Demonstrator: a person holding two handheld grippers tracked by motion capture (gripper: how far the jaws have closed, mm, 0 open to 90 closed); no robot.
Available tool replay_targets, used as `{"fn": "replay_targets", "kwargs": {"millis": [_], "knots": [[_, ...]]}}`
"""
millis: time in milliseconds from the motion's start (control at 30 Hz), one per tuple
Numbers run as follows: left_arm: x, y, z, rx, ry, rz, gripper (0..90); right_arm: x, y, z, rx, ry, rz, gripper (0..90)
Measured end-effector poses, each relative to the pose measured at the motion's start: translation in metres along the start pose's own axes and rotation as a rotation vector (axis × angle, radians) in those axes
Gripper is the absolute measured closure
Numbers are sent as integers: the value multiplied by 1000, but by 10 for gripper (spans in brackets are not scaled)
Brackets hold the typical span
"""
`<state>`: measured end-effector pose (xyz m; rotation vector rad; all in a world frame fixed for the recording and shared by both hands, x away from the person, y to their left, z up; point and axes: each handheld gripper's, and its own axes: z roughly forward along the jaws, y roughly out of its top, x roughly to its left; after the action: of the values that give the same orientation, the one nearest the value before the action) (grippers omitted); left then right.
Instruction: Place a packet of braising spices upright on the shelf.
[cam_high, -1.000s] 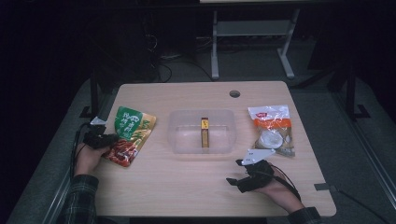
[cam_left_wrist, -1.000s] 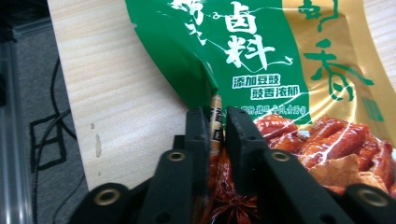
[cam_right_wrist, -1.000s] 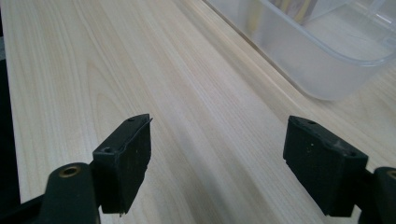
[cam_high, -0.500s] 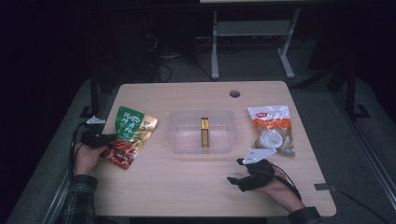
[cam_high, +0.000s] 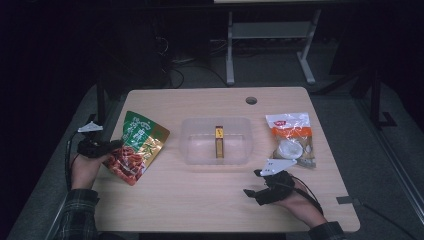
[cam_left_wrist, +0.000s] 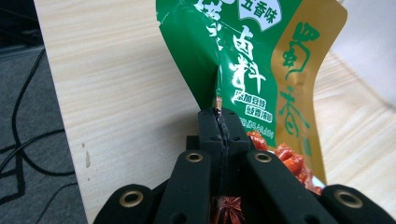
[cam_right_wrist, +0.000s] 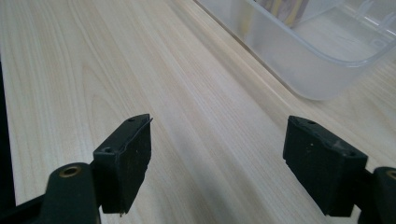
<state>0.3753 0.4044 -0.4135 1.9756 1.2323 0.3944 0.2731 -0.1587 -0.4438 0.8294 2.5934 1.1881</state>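
High view: left tool (cam_high: 107, 148) is clamped shut on the snack bag's (cam_high: 137, 146) near-left edge, at the tabletop's (cam_high: 200, 200) left; the clear bin (cam_high: 216, 142) lies right. Right tool (cam_high: 260, 192) rests open, empty.

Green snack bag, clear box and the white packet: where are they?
green snack bag (cam_high: 142, 145), high view, on its printed front.
clear box (cam_high: 197, 150), high view, on its bare floor, left part.
white packet (cam_high: 290, 140), high view, on its middle.

Black two-jaw grippers, plaid sleeves

Each black gripper (cam_high: 111, 146) (cam_high: 255, 182) bears brass-ringed screw holes behind its pads, a grey three-cornered plate above, a black cable trailing behind; dark plaid sleeves (cam_high: 75, 215) cover the forearms.
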Motion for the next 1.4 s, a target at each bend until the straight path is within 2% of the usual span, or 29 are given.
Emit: {"fn": "replay_targets", "kwargs": {"millis": [167, 300, 600, 733, 800, 967, 1400], "knots": [[-3, 3, -11, -37, -16, -1, 898, 0, 0, 0, -1, 0, 0, 229], [-9, 9, -17, -56, -52, 16, 899, 0, 0, 0, 1, -1, -3, 229], [-32, 23, -29, -58, -142, 68, 899, -1, 0, 0, 3, -2, 1, 229], [-37, 26, -34, -61, -149, 84, 899, -1, 0, 0, 4, -1, 0, 229], [-41, 28, -36, -71, -166, 87, 899, 0, 0, 0, 4, -2, 0, 229], [-52, 34, -36, -88, -211, 115, 898, -1, 0, 0, 5, -3, 0, 229], [-98, 51, -20, -75, -324, 195, 898, -2, 0, -2, -2, -8, -3, 228]]}}
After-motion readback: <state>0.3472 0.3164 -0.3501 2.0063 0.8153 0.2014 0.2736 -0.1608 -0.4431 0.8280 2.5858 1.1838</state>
